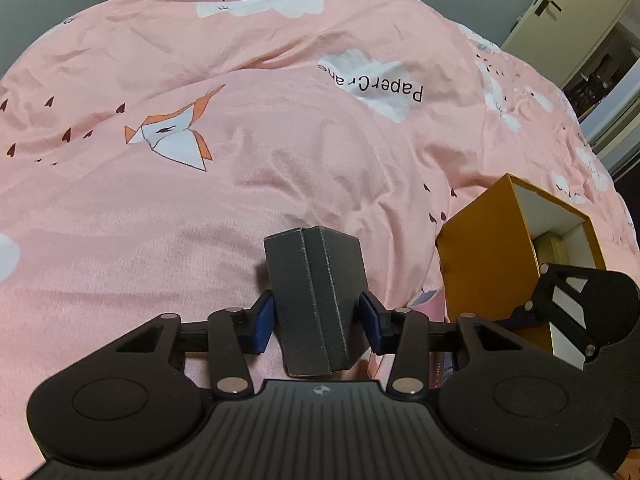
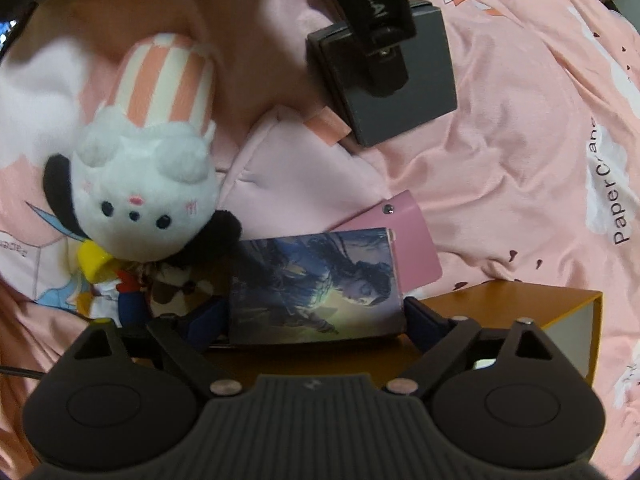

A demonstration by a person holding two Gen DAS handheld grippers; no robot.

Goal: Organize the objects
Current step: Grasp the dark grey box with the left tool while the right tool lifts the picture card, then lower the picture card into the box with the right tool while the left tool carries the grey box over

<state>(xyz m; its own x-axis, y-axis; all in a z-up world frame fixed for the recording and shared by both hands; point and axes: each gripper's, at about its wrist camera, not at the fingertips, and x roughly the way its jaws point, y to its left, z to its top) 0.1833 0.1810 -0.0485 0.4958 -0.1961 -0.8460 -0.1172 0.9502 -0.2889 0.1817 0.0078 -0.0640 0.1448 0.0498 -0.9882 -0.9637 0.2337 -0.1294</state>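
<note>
The left gripper point(image 1: 318, 318) squeezes the dark gray box point(image 1: 316, 300) between its blue pads, left of the orange box point(image 1: 480, 264). The right gripper point(image 2: 316, 312) sits wide around the picture card point(image 2: 316, 284), right above the orange box.

We see pink duvet point(image 1: 280, 80), white clouds, orange-white cranes | dark grey box point(image 1: 316, 300) | mustard-orange box point(image 1: 480, 264), white inside | white plush point(image 2: 144, 200), pink-white stripes

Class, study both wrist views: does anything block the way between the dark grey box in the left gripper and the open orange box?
Nothing visible does. Only pink bedding separates the dark grey box, clamped in the left gripper, from the orange box beside it.
</note>
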